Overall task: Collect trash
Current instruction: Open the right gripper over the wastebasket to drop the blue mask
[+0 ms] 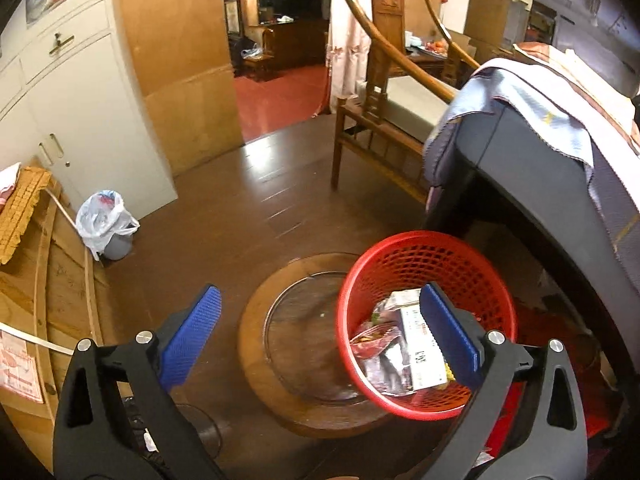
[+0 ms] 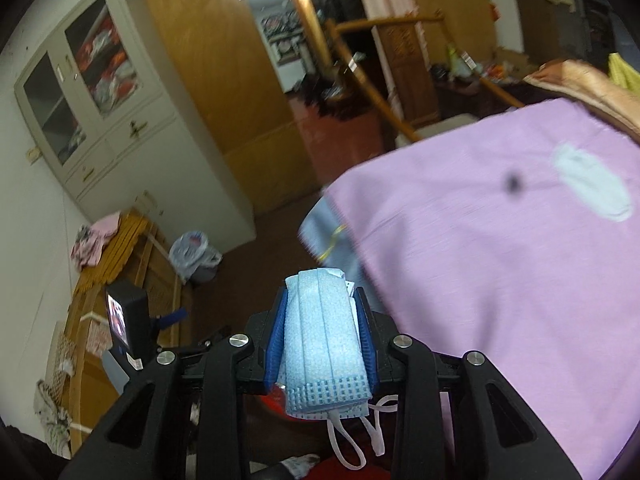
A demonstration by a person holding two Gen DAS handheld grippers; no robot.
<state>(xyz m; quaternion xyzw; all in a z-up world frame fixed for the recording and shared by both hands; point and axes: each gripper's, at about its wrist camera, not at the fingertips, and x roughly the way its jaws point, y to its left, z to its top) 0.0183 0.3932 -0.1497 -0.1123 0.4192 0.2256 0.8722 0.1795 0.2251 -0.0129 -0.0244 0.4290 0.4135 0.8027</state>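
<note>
Held: folded face mask (image 2: 322, 336) clamped in my right gripper (image 2: 322, 340); left gripper (image 1: 316, 336), jaws wide, empty above red basket (image 1: 424, 272); risk: dangling loops snag, mask misses basket.

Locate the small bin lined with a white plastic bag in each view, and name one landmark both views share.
Left wrist view: the bag-lined bin stands on the floor at mid-left, beside the white cabinet.
Right wrist view: the same bin sits left of centre, at the cabinet's foot, above the blue face mask.
Shared landmark: the white cabinet.
</note>
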